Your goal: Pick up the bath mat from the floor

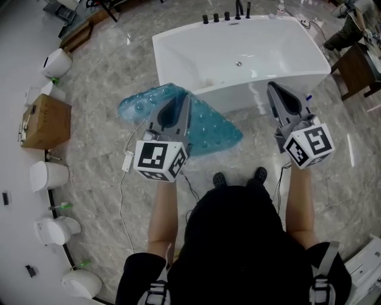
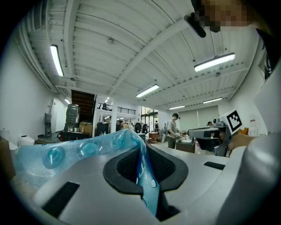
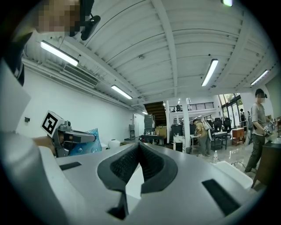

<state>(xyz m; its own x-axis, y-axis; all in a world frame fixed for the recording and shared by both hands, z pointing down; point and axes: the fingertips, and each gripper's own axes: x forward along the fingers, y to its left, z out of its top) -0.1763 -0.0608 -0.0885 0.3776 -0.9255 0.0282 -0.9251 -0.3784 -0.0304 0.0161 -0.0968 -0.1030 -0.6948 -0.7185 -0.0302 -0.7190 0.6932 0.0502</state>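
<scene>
The blue translucent bath mat (image 1: 211, 125), dotted with round suction cups, hangs lifted in front of the tub, one end held up. My left gripper (image 1: 186, 100) is shut on its edge. In the left gripper view the mat (image 2: 79, 151) is pinched as a thin fold between the pads, and the left gripper (image 2: 141, 147) has the rest of it draped over its left jaw. My right gripper (image 1: 271, 88) is held up to the right, near the tub's front corner, shut with nothing in it. In the right gripper view the right gripper (image 3: 139, 146) has its tips together, and the mat (image 3: 89, 141) shows at the left.
A white bathtub (image 1: 250, 65) with black taps (image 1: 227, 16) stands straight ahead. Toilets (image 1: 50, 176) and a wooden cabinet (image 1: 46, 122) line the left wall. A white cable with a box (image 1: 127, 161) lies on the marble floor. People work at tables (image 3: 259, 127) far off.
</scene>
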